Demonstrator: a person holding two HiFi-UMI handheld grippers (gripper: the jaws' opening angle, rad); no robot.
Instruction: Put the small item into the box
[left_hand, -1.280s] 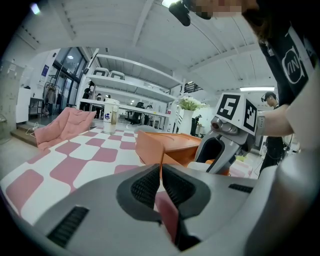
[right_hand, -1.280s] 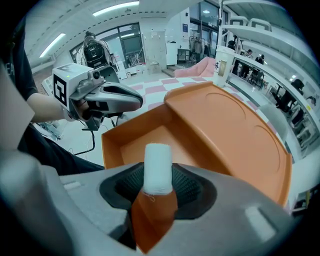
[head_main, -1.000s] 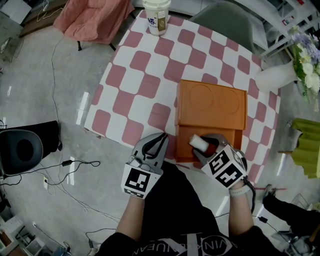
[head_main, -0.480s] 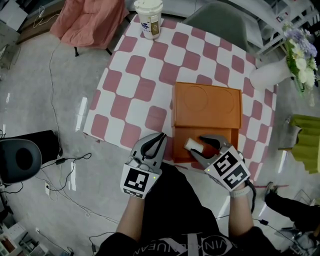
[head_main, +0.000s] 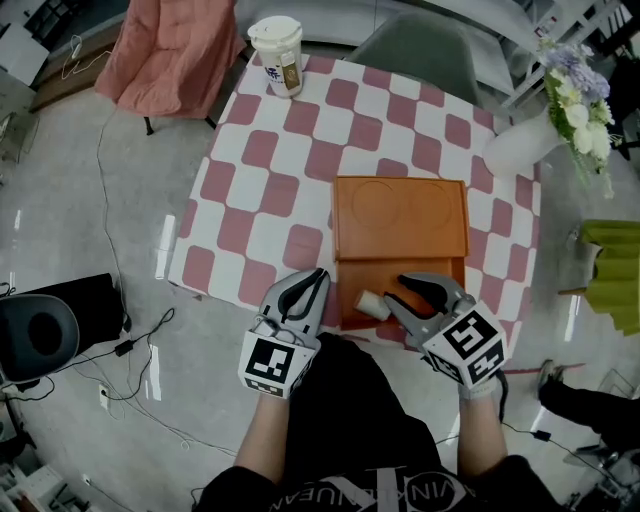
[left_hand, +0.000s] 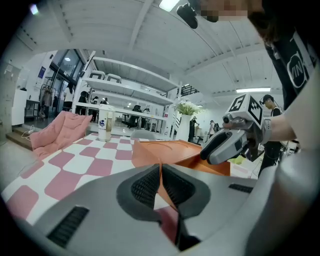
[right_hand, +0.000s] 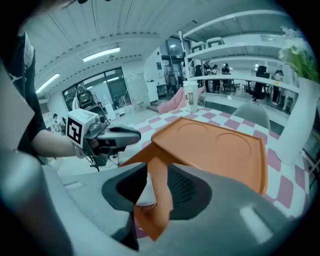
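An orange box (head_main: 400, 215) lies on the checked table (head_main: 270, 190), its open front part towards me. The small white item (head_main: 371, 304) rests at that open front, just left of my right gripper's (head_main: 397, 296) fingertips. The right jaws stand apart and are closing; no pad presses on the item. In the right gripper view an orange flap (right_hand: 159, 190) and a bit of the white item (right_hand: 143, 192) show between the pads of the right gripper (right_hand: 157, 186). My left gripper (head_main: 319, 278) hovers at the table's near edge, left of the box, shut and empty.
A white paper cup (head_main: 275, 42) stands at the table's far left corner. A white vase with flowers (head_main: 520, 150) stands at the right edge. A pink cloth (head_main: 175, 50) and a grey-green chair (head_main: 430, 50) lie beyond the table. A black object (head_main: 45, 330) sits on the floor.
The white item was up between the right jaws a second ago; now it lies lower at the box's front, beside their tips. The left gripper stayed put.
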